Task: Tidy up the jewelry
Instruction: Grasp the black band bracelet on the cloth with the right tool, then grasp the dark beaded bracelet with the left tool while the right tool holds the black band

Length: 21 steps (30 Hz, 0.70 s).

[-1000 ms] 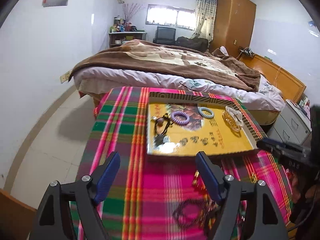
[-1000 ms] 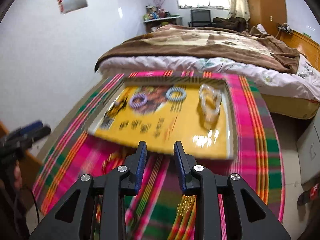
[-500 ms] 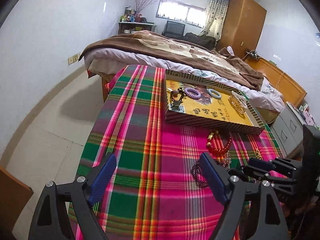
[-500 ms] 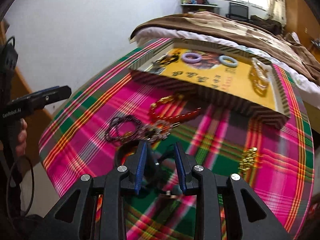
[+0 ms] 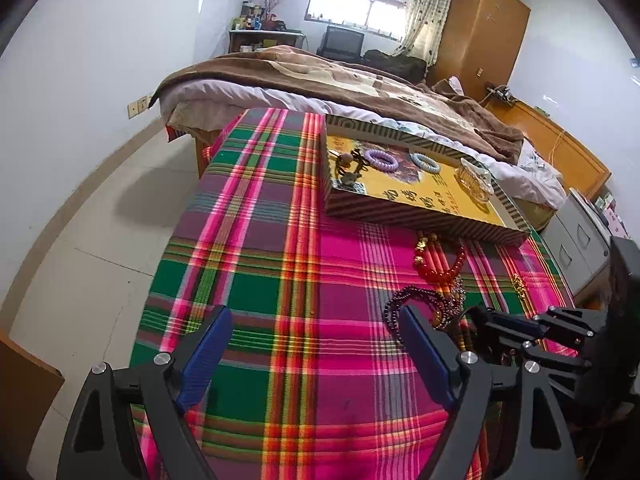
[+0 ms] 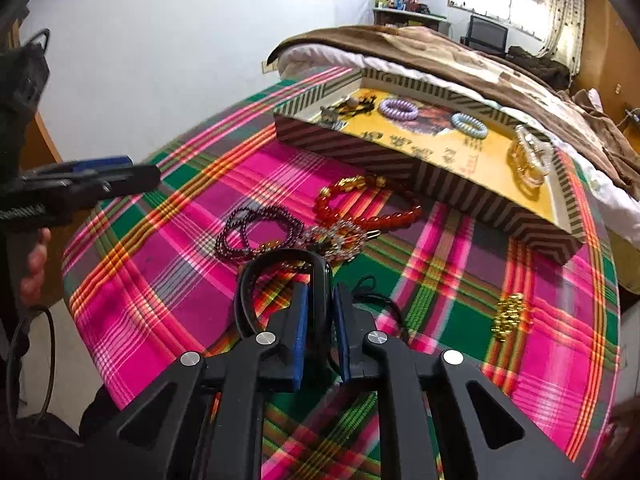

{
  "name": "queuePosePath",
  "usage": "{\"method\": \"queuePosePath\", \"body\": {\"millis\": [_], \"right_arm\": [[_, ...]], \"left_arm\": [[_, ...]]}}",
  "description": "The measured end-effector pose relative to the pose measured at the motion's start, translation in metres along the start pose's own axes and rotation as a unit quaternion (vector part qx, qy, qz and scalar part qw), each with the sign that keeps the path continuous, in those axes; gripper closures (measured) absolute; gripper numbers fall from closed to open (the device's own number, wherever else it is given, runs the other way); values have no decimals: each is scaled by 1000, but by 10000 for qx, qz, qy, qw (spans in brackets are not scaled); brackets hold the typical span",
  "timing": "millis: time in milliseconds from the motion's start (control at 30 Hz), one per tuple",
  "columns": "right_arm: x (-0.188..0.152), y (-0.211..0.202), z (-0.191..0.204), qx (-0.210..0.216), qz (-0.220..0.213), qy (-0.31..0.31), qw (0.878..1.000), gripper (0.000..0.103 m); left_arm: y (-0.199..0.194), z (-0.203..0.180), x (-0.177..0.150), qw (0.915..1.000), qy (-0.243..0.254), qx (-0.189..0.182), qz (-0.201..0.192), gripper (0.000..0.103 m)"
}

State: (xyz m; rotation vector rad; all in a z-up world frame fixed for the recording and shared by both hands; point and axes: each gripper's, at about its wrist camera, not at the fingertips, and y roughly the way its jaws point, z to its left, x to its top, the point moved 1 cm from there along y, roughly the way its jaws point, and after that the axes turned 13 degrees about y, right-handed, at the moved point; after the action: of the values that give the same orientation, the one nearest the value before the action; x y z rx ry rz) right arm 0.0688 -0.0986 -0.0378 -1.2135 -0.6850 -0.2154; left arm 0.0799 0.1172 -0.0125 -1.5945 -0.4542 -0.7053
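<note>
A yellow-lined striped box lid [image 5: 424, 220] [image 6: 436, 176] on the plaid cloth holds a purple bracelet [image 6: 398, 108], a blue bracelet [image 6: 469, 125], a clear-gold bracelet [image 6: 528, 160] and a dark necklace [image 6: 352, 106]. On the cloth lie a red bead bracelet [image 6: 360, 208] [image 5: 438, 264], a dark purple bead strand [image 6: 256, 232] [image 5: 416, 300] and a gold piece [image 6: 508, 316]. My right gripper [image 6: 320, 308] is shut on a black bangle [image 6: 280, 276]. My left gripper [image 5: 316, 352] is open and empty above the cloth's near part.
A bed with a brown blanket [image 5: 340, 80] stands behind the table. A grey drawer cabinet [image 5: 580, 240] is at the right. The table's left edge drops to tiled floor [image 5: 80, 220]. A wooden wardrobe [image 5: 480, 28] stands at the back.
Both grippers have drawn back from the box to the near part of the table. The right gripper has come down and closed on the black bangle.
</note>
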Motion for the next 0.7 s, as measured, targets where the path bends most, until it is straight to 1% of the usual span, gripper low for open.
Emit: {"method": "queuePosePath", "body": {"millis": [133, 233, 367, 500, 567, 700], "right_arm": [[3, -15, -11, 147, -211, 298, 9992, 90], [4, -33, -25, 175, -447, 577, 9972, 90], [5, -52, -45, 97, -716, 919, 9931, 90], [4, -71, -61, -15, -941, 1111, 9893, 90], [1, -82, -71, -71, -1070, 1236, 9865, 90], [-6, -95, -89, -172, -1202, 1449, 9820, 90]], "left_arm": [[6, -10, 3, 9998, 129, -120, 33, 18], [16, -19, 5, 9994, 276, -198, 110, 18], [29, -35, 7, 9981, 496, -291, 224, 18], [36, -55, 12, 9959, 767, -449, 152, 18], [41, -70, 18, 9933, 982, -575, 175, 18], [48, -96, 26, 9886, 1389, -559, 129, 18]]}}
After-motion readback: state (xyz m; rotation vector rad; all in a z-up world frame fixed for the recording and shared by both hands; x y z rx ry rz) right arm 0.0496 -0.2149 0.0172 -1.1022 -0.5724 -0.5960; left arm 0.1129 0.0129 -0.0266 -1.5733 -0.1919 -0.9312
